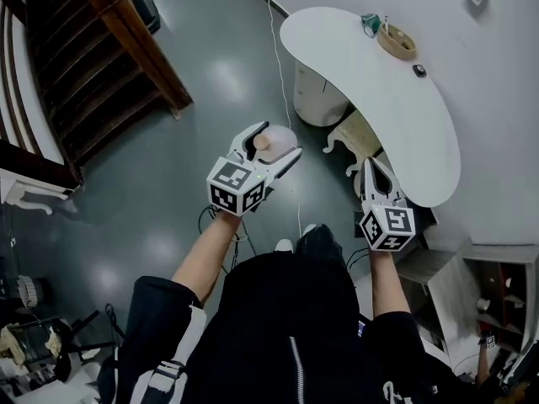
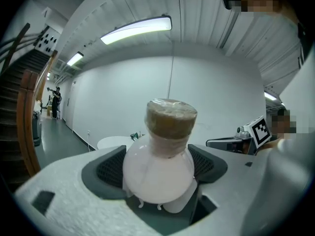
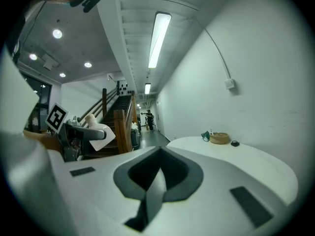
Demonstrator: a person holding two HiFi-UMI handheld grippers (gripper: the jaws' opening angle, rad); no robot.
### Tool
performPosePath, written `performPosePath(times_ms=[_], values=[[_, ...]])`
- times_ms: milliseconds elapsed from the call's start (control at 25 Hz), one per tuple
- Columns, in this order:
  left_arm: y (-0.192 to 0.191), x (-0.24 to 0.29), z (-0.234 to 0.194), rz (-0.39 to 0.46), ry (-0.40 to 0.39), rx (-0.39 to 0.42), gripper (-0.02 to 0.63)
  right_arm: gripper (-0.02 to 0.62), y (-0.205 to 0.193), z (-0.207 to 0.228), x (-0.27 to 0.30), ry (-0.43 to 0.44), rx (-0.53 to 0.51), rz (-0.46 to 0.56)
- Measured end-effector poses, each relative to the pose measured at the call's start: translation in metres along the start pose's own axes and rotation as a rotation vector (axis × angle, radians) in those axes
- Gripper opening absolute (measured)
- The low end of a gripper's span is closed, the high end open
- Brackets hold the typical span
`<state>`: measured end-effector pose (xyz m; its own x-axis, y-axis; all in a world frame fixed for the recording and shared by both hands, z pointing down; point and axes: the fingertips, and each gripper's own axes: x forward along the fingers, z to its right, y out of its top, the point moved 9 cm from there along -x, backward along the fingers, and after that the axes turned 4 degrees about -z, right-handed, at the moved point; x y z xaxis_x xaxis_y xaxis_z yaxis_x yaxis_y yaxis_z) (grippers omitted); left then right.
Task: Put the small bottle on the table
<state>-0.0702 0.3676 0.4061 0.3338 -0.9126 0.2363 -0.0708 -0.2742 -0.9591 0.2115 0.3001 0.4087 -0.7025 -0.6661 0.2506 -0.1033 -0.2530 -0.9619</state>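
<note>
L hand-held gripper [image 1: 276,143] grasps small bottle [image 2: 158,171] (corked); R hand-held gripper [image 1: 371,168] clenched, empty.

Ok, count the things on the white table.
3, all at the far end of the table: a wooden bowl, a teal item beside it, and a small black object nearer. Its near end is partly hidden.

Place: a roomy indoor hall, more lobby or studio than home.
Floor: glossy grey floor [image 1: 210,82], with lamps mirrored in it.
Stairs: dark wooden staircase [image 1: 101,49] climbing off on the left.
Ceiling: high, ribbed and white, with a long strip light [image 2: 136,29] and round spots.
Corridor: a long passage [image 3: 150,132] runs away, with a person [image 3: 149,118] standing far down it.
Furniture: curved white table [image 1: 396,116] hard against a bare white wall [image 1: 505,99].
</note>
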Motion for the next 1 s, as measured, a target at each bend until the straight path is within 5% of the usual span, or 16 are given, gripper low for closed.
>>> performPosePath(times_ms=[440, 1000], values=[[0.009, 0.062, -0.043, -0.022, -0.003, -0.015, 0.394, 0.002, -0.002, 0.044, 0.061, -0.012, 0.029, -0.034], [0.064, 0.217, -0.145, -0.072, -0.006, -0.004, 0.394, 0.002, 0.049, 0.138, 0.232, 0.018, 0.068, -0.048]])
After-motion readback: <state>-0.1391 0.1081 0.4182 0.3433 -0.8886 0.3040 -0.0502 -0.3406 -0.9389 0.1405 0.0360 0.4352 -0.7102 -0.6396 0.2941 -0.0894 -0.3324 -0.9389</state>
